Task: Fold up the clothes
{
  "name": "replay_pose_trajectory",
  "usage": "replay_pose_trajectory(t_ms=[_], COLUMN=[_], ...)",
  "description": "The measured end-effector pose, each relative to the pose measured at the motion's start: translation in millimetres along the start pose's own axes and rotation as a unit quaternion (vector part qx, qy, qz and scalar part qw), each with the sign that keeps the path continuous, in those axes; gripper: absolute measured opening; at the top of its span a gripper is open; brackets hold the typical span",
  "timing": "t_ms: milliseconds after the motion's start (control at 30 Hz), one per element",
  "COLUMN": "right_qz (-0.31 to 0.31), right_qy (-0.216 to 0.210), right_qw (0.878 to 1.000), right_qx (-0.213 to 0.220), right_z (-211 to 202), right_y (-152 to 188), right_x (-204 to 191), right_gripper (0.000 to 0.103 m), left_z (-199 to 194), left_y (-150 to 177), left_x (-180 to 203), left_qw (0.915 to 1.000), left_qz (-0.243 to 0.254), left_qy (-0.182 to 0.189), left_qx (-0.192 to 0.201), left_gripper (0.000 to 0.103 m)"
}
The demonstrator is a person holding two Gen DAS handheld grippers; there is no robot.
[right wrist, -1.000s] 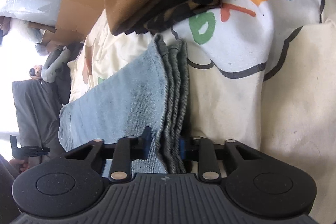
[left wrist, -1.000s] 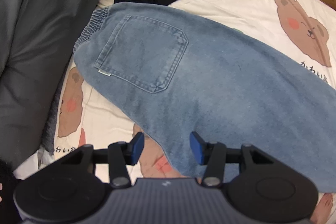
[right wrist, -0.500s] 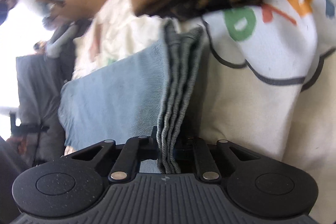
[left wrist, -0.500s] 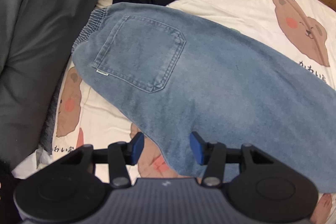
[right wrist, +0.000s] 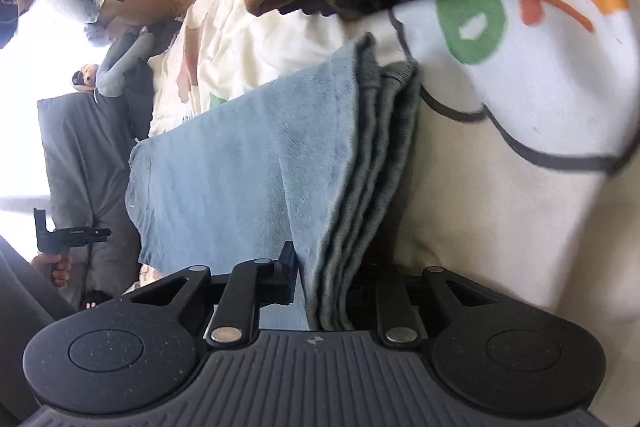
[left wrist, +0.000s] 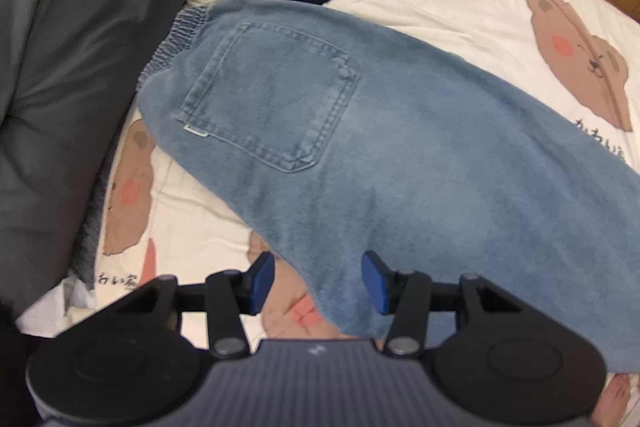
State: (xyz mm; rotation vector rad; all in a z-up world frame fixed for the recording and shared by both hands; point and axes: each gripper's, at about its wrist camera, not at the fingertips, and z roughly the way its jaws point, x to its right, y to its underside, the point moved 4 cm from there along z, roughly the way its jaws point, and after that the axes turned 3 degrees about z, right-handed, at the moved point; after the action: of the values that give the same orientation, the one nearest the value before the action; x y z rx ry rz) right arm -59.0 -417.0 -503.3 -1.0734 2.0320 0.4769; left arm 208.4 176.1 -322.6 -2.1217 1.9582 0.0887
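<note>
Right gripper (right wrist: 322, 281) jaws just reopened slightly around bunched jeans hem (right wrist: 352, 227), after clamping tighter.

Light-blue jeans (left wrist: 420, 155) lie flat, pocket up, hems seemingly stacked.

both grippers share one build. the left gripper (left wrist: 318, 283) has a ribbed dark grey body, two round black discs either side, black linkage arms on silver pivot screws, and blue pads on its fingers (left wrist: 262, 279). the right gripper (right wrist: 326, 279) looks alike, with a small pale mark centred on its ribbed body.
</note>
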Motion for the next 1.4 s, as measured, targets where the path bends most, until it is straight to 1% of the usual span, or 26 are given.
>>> replay_pose_trajectory(t_ms=[100, 133, 167, 200, 267, 367, 467, 533, 667, 733, 800, 933, 1033, 1133, 1167, 1267, 1400], right_qz=[-0.008, -0.013, -0.015, -0.018, -0.044, -0.056, -0.070, -0.079, -0.094, -0.099, -0.093, -0.096, -0.093, -0.091, -0.091, -0.095, -0.101], right_qy=[0.011, 0.017, 0.020, 0.017, 0.010, 0.011, 0.008, 0.000, -0.011, -0.011, -0.010, -0.001, 0.006, 0.024, 0.032, 0.054, 0.069], right_qw=[1.000, 1.000, 1.000, 1.000, 0.999, 0.998, 0.997, 0.997, 0.995, 0.995, 0.995, 0.995, 0.996, 0.995, 0.995, 0.994, 0.992], right_qx=[0.006, 0.006, 0.004, -0.001, 0.001, 0.013, 0.020, 0.019, 0.011, 0.016, 0.018, 0.007, 0.014, 0.023, 0.024, 0.025, 0.023], right_z=[7, 8, 8, 5, -4, -26, -46, -55, -71, -80, -87, -100, -115, -135, -143, -162, -175], right_y=[0, 1, 1, 1, 2, 0, 0, -1, -5, -8, -11, -13, -17, -22, -23, -28, -31], right_x=[-7, -10, -13, -16, -29, -48, -73, -91, -121, -130, -134, -133, -131, -127, -126, -126, -144], right_gripper=[0.019, 0.016, 0.008, 0.008, 0.007, 0.007, 0.007, 0.007, 0.007, 0.007, 0.006, 0.006, 0.006, 0.006, 0.006, 0.006, 0.007], left_z=[6, 9, 12, 16, 24, 39, 52, 57, 61, 59, 57, 52, 48, 42, 41, 43, 50], left_y=[2, 3, 4, 5, 8, 16, 28, 36, 50, 54, 56, 54, 49, 41, 38, 33, 27], left_x=[8, 11, 13, 15, 16, 12, 2, -10, -28, -37, -46, -56, -55, -45, -41, -26, -1], left_qw=[0.9998, 0.9998, 0.9997, 0.9996, 0.9993, 0.9988, 0.9982, 0.9972, 0.9970, 0.9969, 0.9967, 0.9960, 0.9957, 0.9934, 0.9928, 0.9903, 0.9855], left_qz=[0.001, 0.003, 0.006, 0.007, 0.003, -0.009, -0.020, -0.037, -0.050, -0.054, -0.061, -0.073, -0.065, -0.043, -0.034, -0.016, 0.017], left_qy=[0.018, 0.022, 0.025, 0.028, 0.036, 0.047, 0.054, 0.064, 0.058, 0.055, 0.052, 0.053, 0.064, 0.100, 0.107, 0.130, 0.163], left_qx=[-0.001, -0.002, -0.003, -0.005, -0.006, -0.012, -0.013, -0.011, -0.013, -0.014, -0.012, -0.002, 0.011, 0.037, 0.041, 0.045, 0.045], left_gripper=[0.052, 0.052, 0.052, 0.052, 0.052, 0.052, 0.052, 0.052, 0.052, 0.052, 0.052, 0.052, 0.052, 0.052, 0.052, 0.052, 0.052])
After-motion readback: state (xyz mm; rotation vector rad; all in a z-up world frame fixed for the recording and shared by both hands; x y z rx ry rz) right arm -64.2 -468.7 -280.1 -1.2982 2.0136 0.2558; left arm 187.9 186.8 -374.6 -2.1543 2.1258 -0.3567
